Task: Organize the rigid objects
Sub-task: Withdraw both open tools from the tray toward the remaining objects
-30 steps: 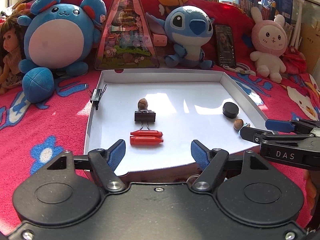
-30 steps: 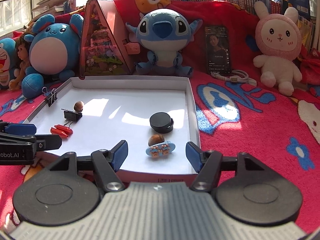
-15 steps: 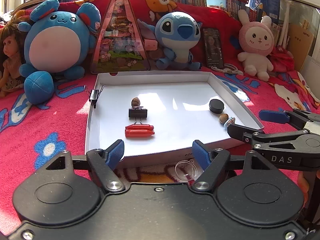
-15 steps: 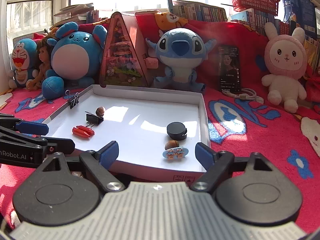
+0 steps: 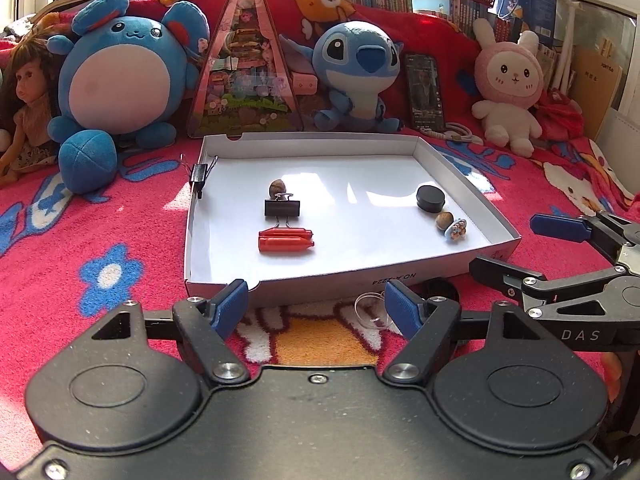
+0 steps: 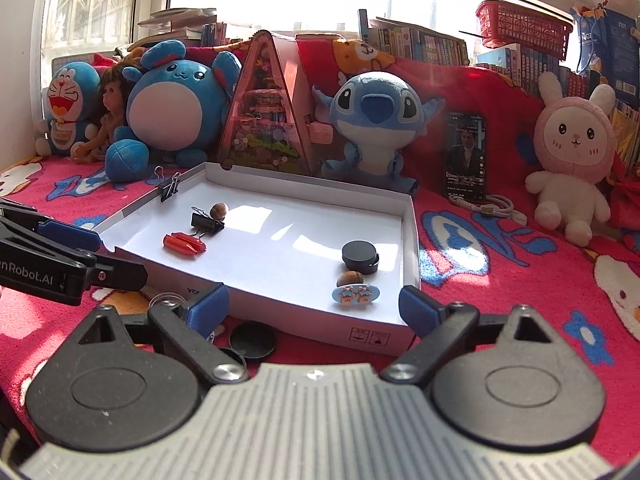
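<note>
A white shallow box (image 5: 456, 164) (image 6: 410, 240) lies on the red blanket. In it are a nut (image 5: 277, 188), a black binder clip (image 5: 282, 209), two red capsules (image 5: 286, 241) (image 6: 184, 243), a black round lid (image 5: 431, 198) (image 6: 360, 256), a second nut (image 5: 444, 220) and a small blue hair clip (image 5: 457, 230) (image 6: 356, 294). Another binder clip (image 5: 199, 174) grips the box's left wall. My left gripper (image 5: 316, 308) is open and empty before the box's front edge. My right gripper (image 6: 314, 306) is open and empty at the front right corner.
On the blanket in front of the box lie a clear round piece (image 5: 372, 312) and black round lids (image 6: 253, 340). Plush toys (image 5: 120, 80), a triangular toy house (image 5: 248, 76), a phone (image 5: 424, 92) and a cable (image 6: 486, 205) stand behind the box.
Both grippers have pulled back and up from the box, which now looks smaller and farther. The loose pieces on the blanket in front of the box came into view.
</note>
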Tool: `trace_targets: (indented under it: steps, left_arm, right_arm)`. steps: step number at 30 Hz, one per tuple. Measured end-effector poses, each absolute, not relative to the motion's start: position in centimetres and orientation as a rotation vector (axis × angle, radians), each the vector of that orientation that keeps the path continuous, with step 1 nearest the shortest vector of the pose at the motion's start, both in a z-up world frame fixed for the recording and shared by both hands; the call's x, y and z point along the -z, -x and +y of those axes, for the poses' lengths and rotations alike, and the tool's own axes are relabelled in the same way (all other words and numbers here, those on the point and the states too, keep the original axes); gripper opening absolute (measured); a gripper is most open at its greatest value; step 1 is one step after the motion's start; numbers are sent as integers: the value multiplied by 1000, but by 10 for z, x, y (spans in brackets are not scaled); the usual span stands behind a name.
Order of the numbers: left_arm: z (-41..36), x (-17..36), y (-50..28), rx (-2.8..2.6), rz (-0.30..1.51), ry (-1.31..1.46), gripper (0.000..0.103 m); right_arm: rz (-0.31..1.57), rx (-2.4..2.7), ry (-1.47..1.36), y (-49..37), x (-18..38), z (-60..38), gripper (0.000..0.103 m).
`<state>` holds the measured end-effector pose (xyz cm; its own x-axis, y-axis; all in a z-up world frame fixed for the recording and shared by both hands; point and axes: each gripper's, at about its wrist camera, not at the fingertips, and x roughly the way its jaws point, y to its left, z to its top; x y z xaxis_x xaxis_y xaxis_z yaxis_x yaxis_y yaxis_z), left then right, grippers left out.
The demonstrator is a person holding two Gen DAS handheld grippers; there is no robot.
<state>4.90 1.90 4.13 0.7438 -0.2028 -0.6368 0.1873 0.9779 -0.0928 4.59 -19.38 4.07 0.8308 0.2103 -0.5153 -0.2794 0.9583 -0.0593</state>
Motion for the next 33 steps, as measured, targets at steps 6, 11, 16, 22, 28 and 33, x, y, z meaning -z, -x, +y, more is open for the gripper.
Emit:
trace_targets:
  steps: [6,11,16,22,28,33]
  left_arm:
    - [22,-37,-39,215,711,21,74]
    - [23,-33,-35,223,729,15,73]
    - [21,-28,-33,251,748,16,66]
    - [9,-22,-38,285,745,6,56]
    - [-9,-10,-45,284,746,-40,46]
    - [-18,-8,-47,278,720,-70,46]
  right_arm:
    - [524,-272,158,-37,-39,-194,98]
    - [533,-280,189,-29,-35,-192,98]
    - [569,-305,212,-24,-26,-189,98]
    - [602,-357,215,-17,-17,-182,95]
    - [650,-347,214,-15,-3,-169,75]
    - [629,-351,191,-15,-3,-165,70]
